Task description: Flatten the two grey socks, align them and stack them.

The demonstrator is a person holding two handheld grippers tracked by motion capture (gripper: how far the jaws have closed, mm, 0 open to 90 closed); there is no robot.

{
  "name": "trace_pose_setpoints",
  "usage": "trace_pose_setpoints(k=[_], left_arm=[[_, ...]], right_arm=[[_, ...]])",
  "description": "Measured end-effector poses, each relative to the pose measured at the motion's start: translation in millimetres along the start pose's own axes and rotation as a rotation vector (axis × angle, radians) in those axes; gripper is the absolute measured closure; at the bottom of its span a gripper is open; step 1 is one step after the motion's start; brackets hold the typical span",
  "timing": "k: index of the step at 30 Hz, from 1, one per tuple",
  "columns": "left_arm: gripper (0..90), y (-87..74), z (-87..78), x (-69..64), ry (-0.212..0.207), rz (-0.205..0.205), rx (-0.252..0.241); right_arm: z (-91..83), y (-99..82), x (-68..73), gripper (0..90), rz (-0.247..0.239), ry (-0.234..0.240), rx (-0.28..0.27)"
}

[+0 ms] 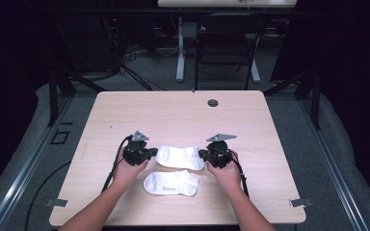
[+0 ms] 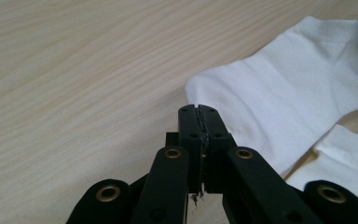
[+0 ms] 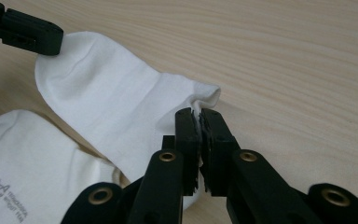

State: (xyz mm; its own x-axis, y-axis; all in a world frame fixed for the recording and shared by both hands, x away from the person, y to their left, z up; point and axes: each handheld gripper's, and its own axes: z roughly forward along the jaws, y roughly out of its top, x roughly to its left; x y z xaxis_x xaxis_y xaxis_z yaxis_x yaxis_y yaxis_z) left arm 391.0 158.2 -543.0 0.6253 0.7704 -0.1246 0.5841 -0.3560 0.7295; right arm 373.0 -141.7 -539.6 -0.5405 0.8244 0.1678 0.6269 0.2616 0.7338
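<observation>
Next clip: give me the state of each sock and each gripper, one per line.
Far sock: flat on the table, pinched at both ends.
Near sock: flat, printed side up, untouched.
Left gripper: fingers shut on the far sock's edge.
Right gripper: fingers shut on the far sock's other end, fabric bunched there.

Pale wooden table (image 1: 173, 110), dark grommet (image 1: 213, 103), black chair (image 1: 226, 45) behind

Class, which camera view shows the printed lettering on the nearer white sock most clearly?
The right gripper view: the nearer sock lies close, so its grey print is sharp. The high view shows the whole sock, its print a faint mark. The left gripper view catches a plain corner.
</observation>
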Motion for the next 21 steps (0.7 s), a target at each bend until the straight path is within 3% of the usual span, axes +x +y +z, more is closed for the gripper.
trace_pose_setpoints(k=[4, 13, 21], left_arm=[[89.6, -2.2, -8.5, -1.3, -0.005, 0.006, -0.008], [89.6, -19.7, -32.4, -12.7, -0.02, 0.026, -0.01], [89.6, -33.0, -46.9, -20.0, -0.032, 0.021, -0.014]], right_arm=[[-6.0, -0.1, 4.4, 86.1, -0.004, 0.013, -0.012], [-24.2, -3.8, 26.9, 86.2, -0.069, 0.057, -0.017], [-33.8, -11.4, 38.6, 86.2, -0.079, 0.086, -0.023]])
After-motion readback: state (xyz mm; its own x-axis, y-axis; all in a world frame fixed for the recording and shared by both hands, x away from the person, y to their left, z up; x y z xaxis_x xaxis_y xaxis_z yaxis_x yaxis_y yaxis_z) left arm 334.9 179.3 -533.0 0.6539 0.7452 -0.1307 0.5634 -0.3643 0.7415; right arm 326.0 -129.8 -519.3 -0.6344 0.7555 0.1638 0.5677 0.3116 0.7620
